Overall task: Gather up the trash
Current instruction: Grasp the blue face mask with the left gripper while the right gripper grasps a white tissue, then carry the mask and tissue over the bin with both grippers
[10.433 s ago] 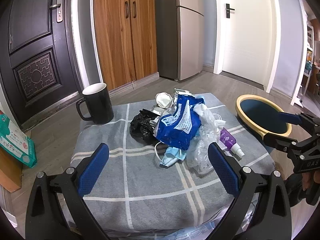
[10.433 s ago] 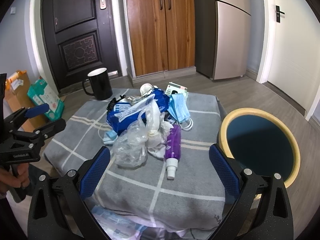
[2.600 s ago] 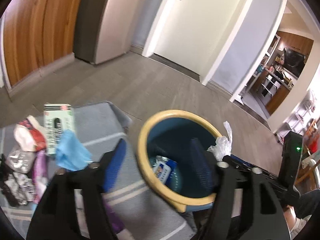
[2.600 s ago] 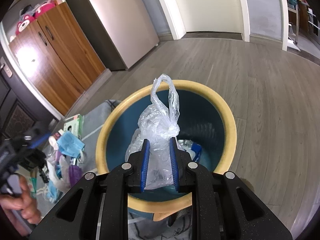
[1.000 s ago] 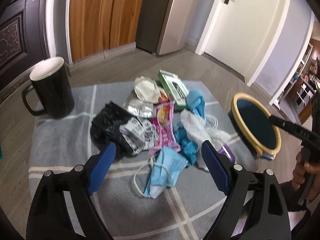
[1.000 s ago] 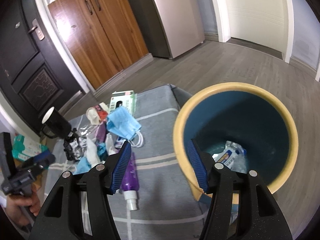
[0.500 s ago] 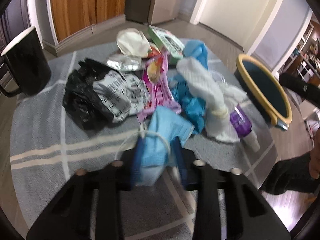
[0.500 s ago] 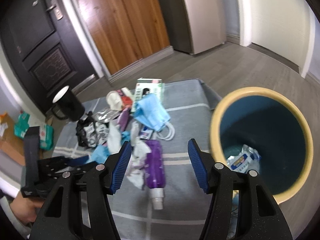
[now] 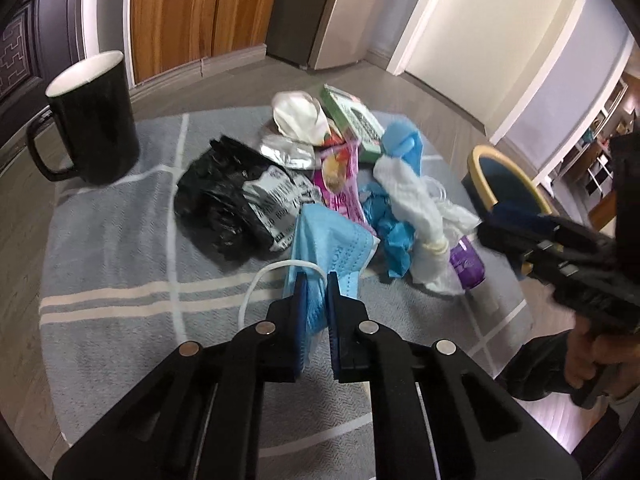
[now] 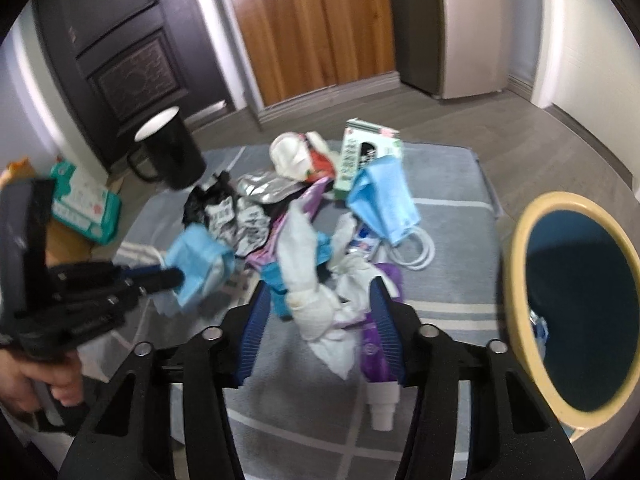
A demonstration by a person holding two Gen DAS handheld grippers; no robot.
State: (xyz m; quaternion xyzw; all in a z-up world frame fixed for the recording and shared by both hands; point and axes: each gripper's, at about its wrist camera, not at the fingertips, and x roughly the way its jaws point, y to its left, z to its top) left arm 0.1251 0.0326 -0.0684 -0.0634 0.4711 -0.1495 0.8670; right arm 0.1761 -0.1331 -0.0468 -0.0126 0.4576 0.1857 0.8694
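Left gripper (image 9: 315, 285) clamped on blue mask (image 9: 330, 242); right gripper (image 10: 316, 322) apart over white rag (image 10: 308, 280)

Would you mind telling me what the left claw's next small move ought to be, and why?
Probably lift and carry toward the bin. The left claw is shut on the blue face mask, whose ear loop trails on the grey cloth. The bin stands open to the right, while the right claw hangs open over the white tissue.

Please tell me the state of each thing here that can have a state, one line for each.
Left gripper: shut on the blue mask.
Right gripper: open, fingers either side of the white rag.
Mug: upright.
Purple bottle: lying flat.
Bin: upright, open.
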